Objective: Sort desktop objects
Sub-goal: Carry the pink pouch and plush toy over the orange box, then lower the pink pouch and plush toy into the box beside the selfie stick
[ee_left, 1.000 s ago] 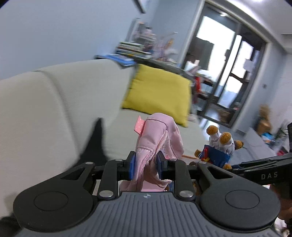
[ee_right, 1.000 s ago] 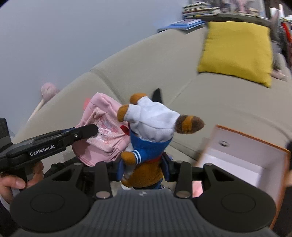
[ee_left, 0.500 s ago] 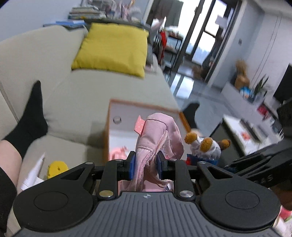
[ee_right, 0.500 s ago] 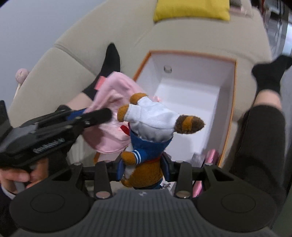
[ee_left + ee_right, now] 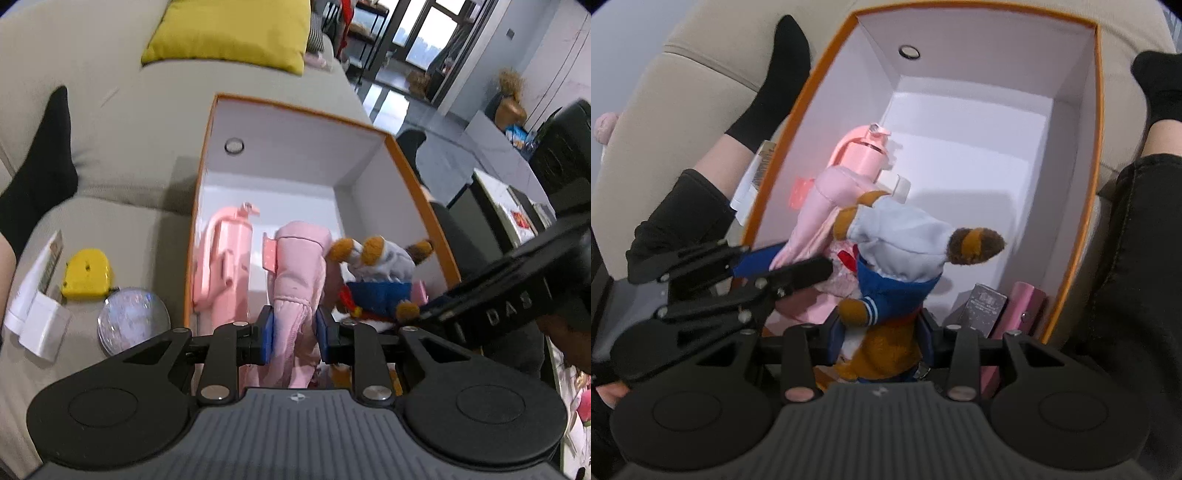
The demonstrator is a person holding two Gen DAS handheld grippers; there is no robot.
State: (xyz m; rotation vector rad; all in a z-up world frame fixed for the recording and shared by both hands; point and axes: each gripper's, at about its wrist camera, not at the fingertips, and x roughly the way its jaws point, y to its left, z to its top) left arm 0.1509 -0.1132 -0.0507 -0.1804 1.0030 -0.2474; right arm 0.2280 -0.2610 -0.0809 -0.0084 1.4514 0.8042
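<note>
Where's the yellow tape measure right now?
In the left wrist view, the yellow tape measure lies on the sofa, left of the orange box, between the round glass disc and white packet.

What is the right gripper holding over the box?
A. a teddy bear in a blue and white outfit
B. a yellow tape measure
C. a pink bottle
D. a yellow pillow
A. The right gripper is shut on the teddy bear, held above the open orange-edged box; the pink bottle already lies inside the box.
</note>
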